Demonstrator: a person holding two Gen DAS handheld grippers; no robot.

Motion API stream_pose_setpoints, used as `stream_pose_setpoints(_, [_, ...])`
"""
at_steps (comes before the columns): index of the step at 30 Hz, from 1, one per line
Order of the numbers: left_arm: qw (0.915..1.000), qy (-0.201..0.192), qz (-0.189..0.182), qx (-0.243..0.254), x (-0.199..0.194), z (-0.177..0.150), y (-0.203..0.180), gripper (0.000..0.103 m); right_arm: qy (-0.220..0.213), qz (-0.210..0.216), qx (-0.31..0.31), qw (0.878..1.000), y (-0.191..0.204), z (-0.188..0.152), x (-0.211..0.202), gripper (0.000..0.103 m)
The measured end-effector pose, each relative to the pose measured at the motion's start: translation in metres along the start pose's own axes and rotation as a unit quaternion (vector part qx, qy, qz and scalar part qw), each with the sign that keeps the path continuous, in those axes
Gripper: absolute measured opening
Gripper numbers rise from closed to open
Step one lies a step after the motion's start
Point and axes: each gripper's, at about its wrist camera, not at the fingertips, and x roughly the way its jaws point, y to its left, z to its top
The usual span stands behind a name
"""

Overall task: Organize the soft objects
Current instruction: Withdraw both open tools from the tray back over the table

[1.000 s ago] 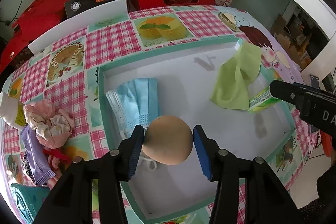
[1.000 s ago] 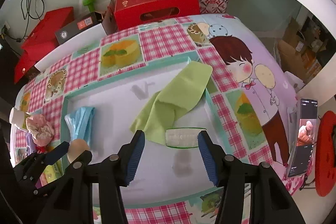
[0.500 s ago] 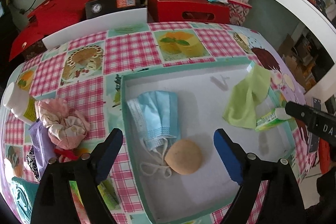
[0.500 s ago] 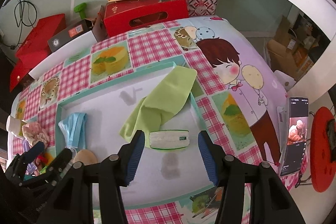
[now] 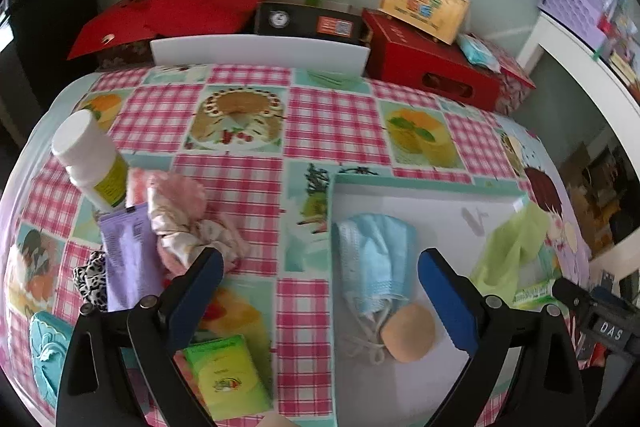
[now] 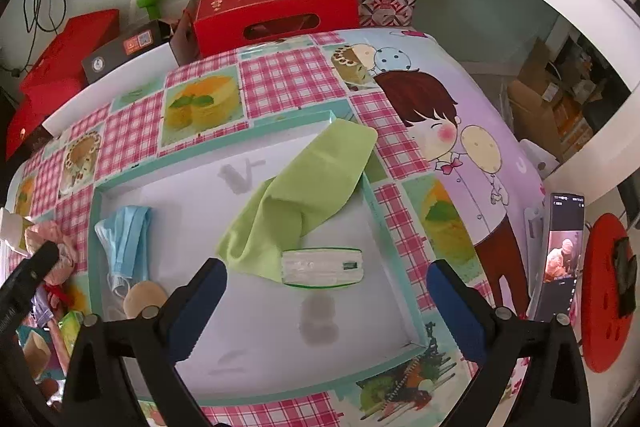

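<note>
On the checked tablecloth [image 6: 288, 79], the teal-rimmed tray [image 6: 372, 195] holds green cloth [image 6: 304, 183], blue mask [image 5: 376, 259], tissue pack [image 6: 322, 265], tan sponge [image 5: 408, 333]. Both claws just opened: left gripper [image 5: 320, 299] released, empty; right gripper [image 6: 326, 303] released, pack lying free between its jaws.

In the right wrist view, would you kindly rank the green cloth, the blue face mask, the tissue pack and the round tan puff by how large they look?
1. green cloth, clearly the largest
2. blue face mask and tissue pack look about alike, so I would not rank them
3. round tan puff, the smallest, though partly hidden by the hand-held gripper
</note>
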Motion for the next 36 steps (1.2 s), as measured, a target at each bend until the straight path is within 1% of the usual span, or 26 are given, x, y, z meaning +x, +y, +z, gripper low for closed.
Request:
stream_pose_setpoints(17, [0.9994, 0.005, -0.001, -0.034, -0.002, 0.002, 0.021, 0.098, 0.001, 0.003, -0.011, 1.0, 0.004, 0.0, 0.001, 0.102])
stream_pose_setpoints(24, [0.9984, -0.006, 0.007, -0.056, -0.013, 0.008, 0.043, 0.098, -0.005, 0.008, -0.014, 1.0, 0.008, 0.0, -0.003, 0.102])
stream_pose_setpoints(28, [0.9967, -0.021, 0.031, -0.072, -0.025, 0.012, 0.064, 0.098, -0.01, 0.015, -0.012, 1.0, 0.009, 0.0, -0.006, 0.102])
stream_pose_setpoints(31, [0.9941, -0.032, 0.056, -0.088, -0.033, 0.014, 0.084, 0.098, -0.014, 0.022, -0.015, 1.0, 0.013, 0.001, -0.009, 0.102])
stream_pose_setpoints(36, [0.9878, -0.043, 0.096, -0.114, -0.045, 0.014, 0.119, 0.098, -0.022, 0.033, -0.035, 0.999, 0.029, 0.0, -0.014, 0.102])
